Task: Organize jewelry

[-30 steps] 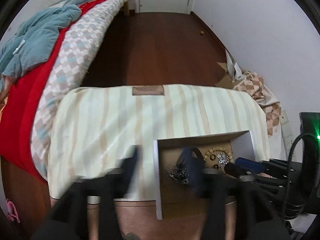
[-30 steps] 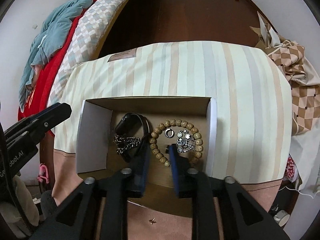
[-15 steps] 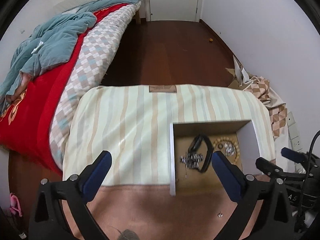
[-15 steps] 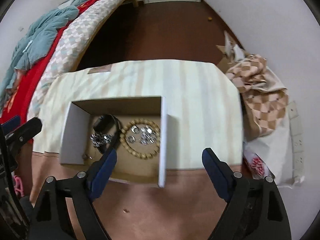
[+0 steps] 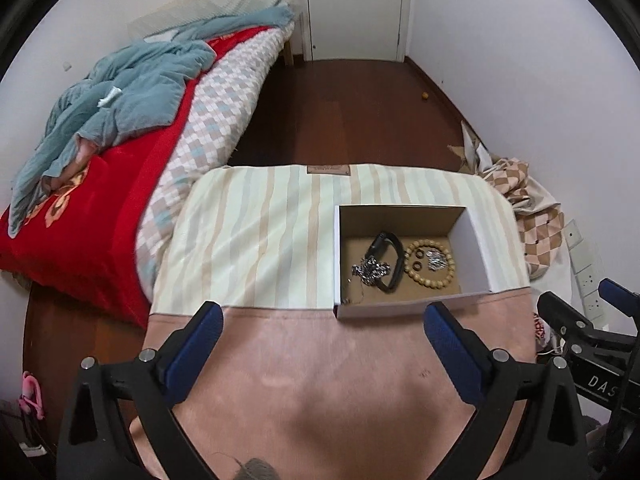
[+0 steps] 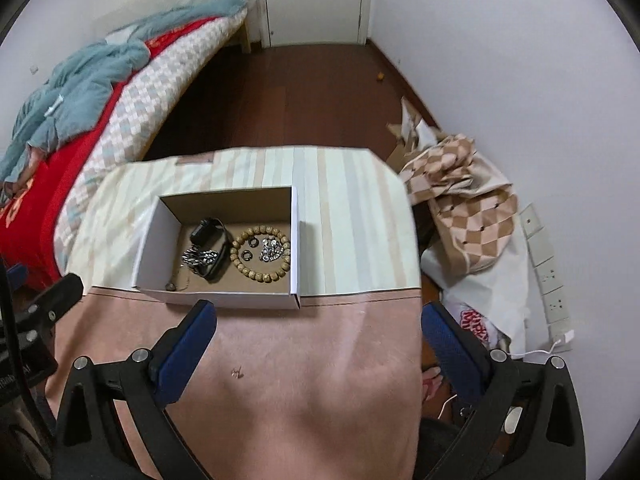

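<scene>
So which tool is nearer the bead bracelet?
Right, slightly. The right tool hovers just right of the bead bracelet; the left tool sits farther off to its left.

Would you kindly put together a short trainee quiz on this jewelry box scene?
1. True or false: the wooden bead bracelet lies inside the cardboard box.
2. What lies inside the ring of the bead bracelet?
3. Which tongs hold jewelry: A left tongs, B right tongs, C neither?

Key
1. True.
2. Two small dark rings and a sparkly silver piece.
3. C: both stand wide open over the pink cloth, with nothing between them.
</scene>
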A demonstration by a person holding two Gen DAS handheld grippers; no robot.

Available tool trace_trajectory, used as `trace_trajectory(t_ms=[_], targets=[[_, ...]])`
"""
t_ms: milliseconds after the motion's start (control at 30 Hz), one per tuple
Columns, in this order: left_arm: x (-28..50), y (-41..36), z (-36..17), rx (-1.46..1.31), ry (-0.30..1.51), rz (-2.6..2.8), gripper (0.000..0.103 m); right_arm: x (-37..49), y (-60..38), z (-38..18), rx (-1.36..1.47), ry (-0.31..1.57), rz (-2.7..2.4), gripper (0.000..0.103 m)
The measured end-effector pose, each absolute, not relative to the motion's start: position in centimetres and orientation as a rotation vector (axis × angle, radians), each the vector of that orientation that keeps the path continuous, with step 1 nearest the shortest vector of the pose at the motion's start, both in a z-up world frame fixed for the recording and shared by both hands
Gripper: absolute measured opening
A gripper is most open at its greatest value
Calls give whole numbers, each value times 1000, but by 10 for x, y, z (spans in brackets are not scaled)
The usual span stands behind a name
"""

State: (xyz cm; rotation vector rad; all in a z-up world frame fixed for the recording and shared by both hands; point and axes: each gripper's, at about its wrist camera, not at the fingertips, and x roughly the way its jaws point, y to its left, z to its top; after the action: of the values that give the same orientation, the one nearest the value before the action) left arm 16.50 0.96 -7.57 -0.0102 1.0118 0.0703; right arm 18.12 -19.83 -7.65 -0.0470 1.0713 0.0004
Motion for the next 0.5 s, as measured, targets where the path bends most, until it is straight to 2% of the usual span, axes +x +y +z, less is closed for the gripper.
trace_trajectory(t_ms=[500], targets=[[64, 9, 21, -15, 857, 98, 103, 67, -205, 39, -17, 865, -2, 103]])
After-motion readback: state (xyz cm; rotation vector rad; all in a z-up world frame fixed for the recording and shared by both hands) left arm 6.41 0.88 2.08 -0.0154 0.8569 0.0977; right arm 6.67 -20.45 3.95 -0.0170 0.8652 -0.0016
